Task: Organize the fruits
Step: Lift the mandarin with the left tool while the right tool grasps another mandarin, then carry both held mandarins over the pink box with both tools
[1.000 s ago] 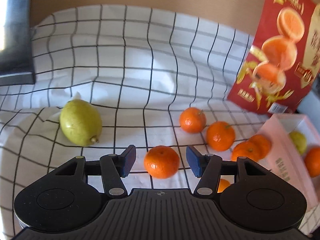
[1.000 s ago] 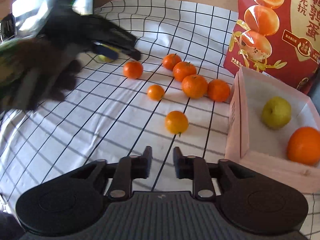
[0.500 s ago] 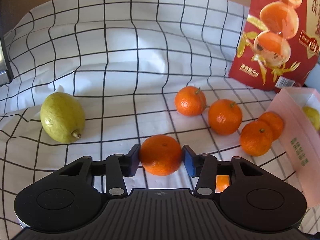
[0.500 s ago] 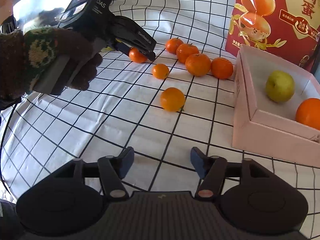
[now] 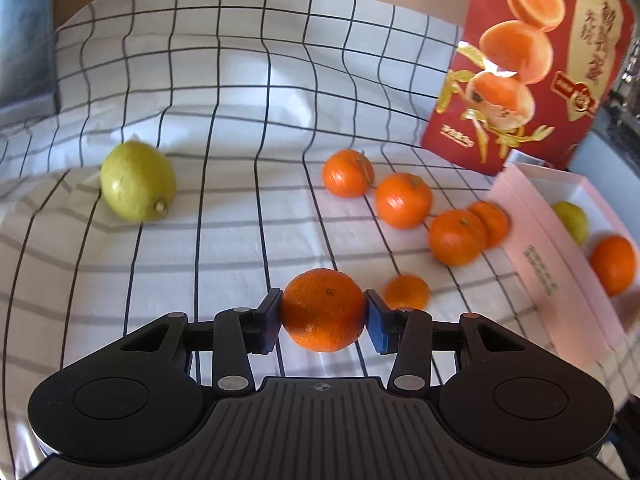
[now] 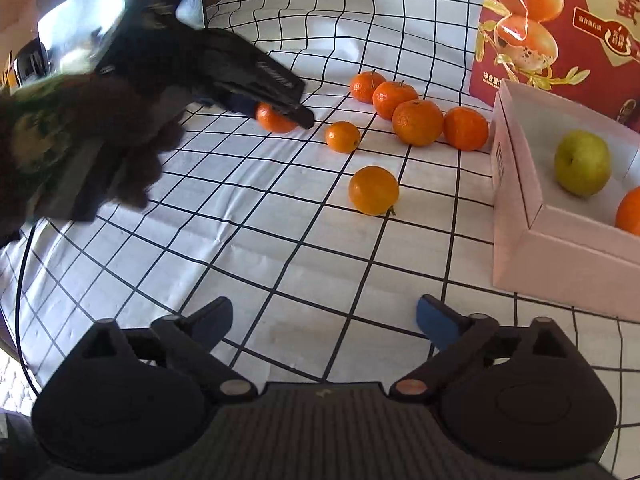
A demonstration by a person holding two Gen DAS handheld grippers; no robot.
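Note:
My left gripper [image 5: 323, 320] is shut on an orange mandarin [image 5: 323, 304], both blue pads pressing its sides just above the checked cloth. The right wrist view shows the same left gripper [image 6: 294, 112] holding that mandarin [image 6: 270, 120] in a gloved hand [image 6: 80, 140]. My right gripper [image 6: 325, 316] hovers over bare cloth near the front; its jaws are opening wide with nothing between them. Several loose mandarins [image 6: 418, 122] lie beside a pink box [image 6: 516, 184], which holds a green fruit [image 6: 582, 162] and an orange [image 6: 630, 210]. A larger green fruit [image 5: 138, 182] lies on the cloth to the left.
A tall red carton [image 5: 528, 60] stands behind the pink box at the back right. One mandarin [image 6: 374, 190] lies apart, in front of the cluster. A dark object [image 5: 24, 52] sits at the cloth's far left edge. The cloth is wrinkled near the back.
The left gripper closed on the mandarin and carried it towards the right, nearer the box. The right gripper went from shut to wide open and stayed about where it was.

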